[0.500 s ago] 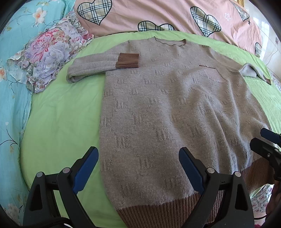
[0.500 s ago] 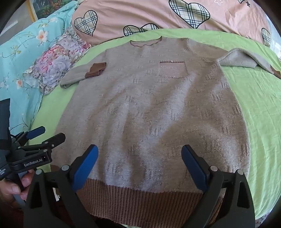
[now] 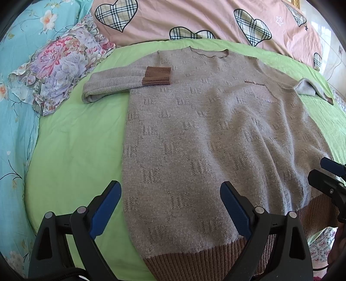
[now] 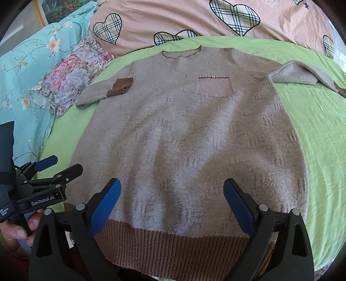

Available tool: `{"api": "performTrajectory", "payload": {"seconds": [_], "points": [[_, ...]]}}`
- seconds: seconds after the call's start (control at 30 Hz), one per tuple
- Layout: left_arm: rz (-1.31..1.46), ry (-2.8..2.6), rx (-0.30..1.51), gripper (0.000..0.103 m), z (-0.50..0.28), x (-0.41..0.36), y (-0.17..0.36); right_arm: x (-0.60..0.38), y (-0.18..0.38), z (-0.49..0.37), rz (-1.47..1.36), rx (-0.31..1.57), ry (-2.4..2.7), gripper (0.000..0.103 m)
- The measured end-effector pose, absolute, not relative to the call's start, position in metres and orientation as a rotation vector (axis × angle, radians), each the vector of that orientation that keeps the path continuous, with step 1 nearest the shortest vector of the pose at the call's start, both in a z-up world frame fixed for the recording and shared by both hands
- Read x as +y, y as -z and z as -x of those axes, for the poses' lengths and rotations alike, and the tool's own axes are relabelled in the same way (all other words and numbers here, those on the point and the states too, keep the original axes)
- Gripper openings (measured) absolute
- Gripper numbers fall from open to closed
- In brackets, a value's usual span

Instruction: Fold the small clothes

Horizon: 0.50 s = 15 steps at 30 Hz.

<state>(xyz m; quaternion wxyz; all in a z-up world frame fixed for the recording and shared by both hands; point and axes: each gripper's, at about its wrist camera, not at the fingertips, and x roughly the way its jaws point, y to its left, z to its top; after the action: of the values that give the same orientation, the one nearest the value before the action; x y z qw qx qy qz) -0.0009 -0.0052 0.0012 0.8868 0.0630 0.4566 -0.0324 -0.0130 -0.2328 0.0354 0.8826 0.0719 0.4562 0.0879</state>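
A grey-beige sweater (image 4: 190,138) lies face up, spread across the green sheet (image 3: 73,140) on the bed, its brown ribbed hem (image 4: 177,246) at the near edge and its neckline toward the pink heart-print quilt (image 3: 194,19) at the far edge. One sleeve is folded in, with its brown cuff (image 3: 156,75) resting on the chest; the other sleeve (image 4: 302,73) trails out toward the opposite edge, half turned over.

Both tools hang just above the hem. The left gripper (image 3: 170,207) has its blue fingers spread wide with nothing between them, and so does the right gripper (image 4: 173,207); neither touches the knit.

My worry is the loose sleeve: if the hem is lifted and carried toward the neckline now, that sleeve will likely be left sticking out of the fold or bunch underneath. The knit looks soft and thick, so a shallow pinch may catch only the top layer and pull the front away from the back.
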Motion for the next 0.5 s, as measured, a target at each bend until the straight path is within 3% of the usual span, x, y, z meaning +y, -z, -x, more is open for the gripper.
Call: {"api": "performTrajectory", "payload": {"seconds": [0.5], "points": [[-0.13,0.071,0.942,0.093,-0.0017,-0.0006,-0.0042,-0.2338,-0.0374,0.0099,-0.149,0.98,-0.179,0.096]]}}
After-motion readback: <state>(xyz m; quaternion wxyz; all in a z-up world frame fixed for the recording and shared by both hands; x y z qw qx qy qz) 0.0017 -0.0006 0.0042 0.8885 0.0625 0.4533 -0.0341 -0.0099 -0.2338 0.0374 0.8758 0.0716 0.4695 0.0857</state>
